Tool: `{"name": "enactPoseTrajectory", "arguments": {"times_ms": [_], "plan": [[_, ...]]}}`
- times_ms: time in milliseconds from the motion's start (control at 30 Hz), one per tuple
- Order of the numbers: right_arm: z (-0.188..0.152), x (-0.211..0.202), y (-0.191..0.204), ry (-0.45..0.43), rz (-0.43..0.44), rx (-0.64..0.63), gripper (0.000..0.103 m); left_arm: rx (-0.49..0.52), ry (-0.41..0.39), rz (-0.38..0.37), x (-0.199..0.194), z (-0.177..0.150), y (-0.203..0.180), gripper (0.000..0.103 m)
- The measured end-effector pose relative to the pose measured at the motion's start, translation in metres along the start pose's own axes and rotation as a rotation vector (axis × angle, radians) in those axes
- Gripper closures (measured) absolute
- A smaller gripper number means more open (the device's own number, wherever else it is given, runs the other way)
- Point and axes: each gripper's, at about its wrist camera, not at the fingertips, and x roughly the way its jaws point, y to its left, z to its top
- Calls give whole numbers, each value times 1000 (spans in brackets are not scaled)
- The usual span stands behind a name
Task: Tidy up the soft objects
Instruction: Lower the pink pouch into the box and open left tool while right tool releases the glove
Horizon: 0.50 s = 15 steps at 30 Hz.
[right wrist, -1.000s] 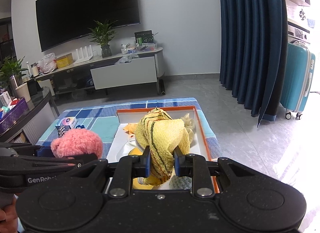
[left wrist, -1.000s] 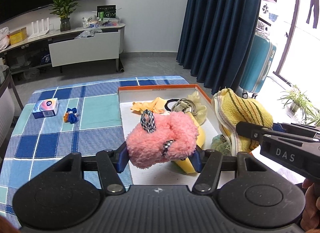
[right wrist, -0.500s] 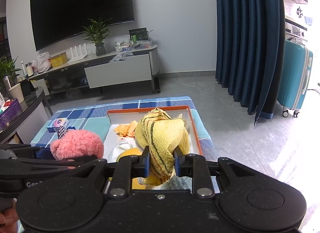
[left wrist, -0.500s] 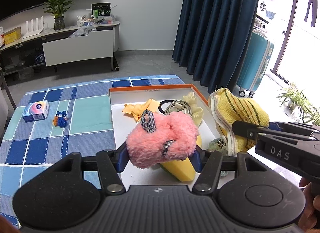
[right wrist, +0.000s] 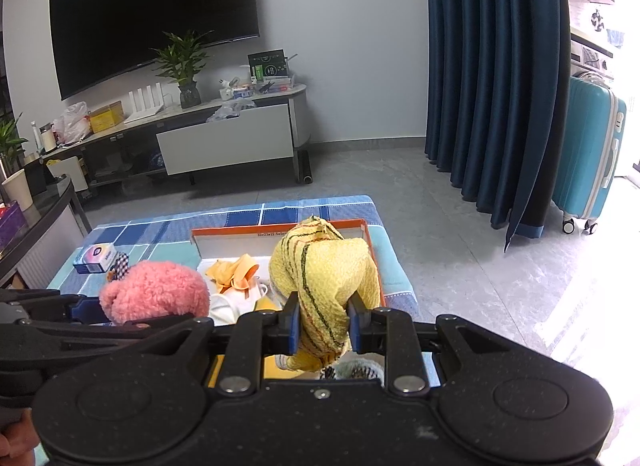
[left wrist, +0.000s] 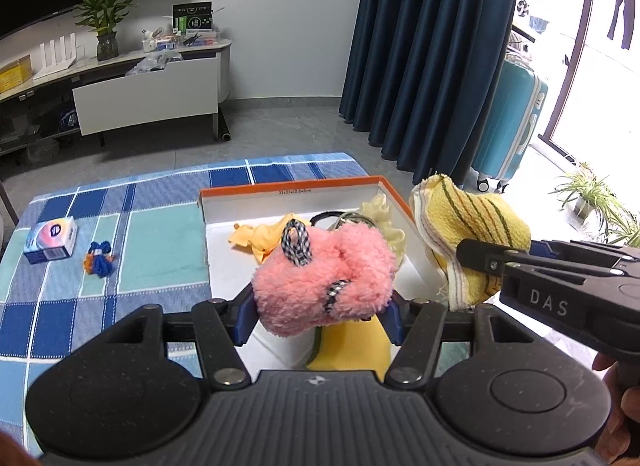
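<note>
My left gripper point(left wrist: 320, 320) is shut on a fluffy pink plush pouch point(left wrist: 324, 278) with checked loops, held above the near end of a white box with an orange rim point(left wrist: 288, 185). My right gripper point(right wrist: 323, 326) is shut on a bunched yellow towel with dark stripes point(right wrist: 326, 274), hanging over the box's right side; the same towel point(left wrist: 468, 234) shows at the right of the left wrist view. Inside the box lie an orange cloth point(left wrist: 264, 236), a cream scrunchie point(left wrist: 384, 213), a black ring and a yellow soft item point(left wrist: 352, 346) under the pouch.
The box sits on a blue checked cloth point(left wrist: 120, 250). On it at the left are a small tissue box point(left wrist: 51, 240) and a blue and orange yarn tuft point(left wrist: 99, 258). Beyond are a TV bench point(right wrist: 224, 133), dark curtains point(right wrist: 492, 85) and a teal suitcase point(right wrist: 588, 153).
Both grippers have drawn back toward the near side with their loads still gripped; the box and table look smaller and farther away in both views.
</note>
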Motion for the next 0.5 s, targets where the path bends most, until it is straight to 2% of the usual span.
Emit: {"name": "enactPoseTrajectory", "arguments": {"times_ms": [500], "plan": [[17, 37, 0, 23, 0, -6, 73, -3, 8, 14, 19, 18, 6, 42]]}}
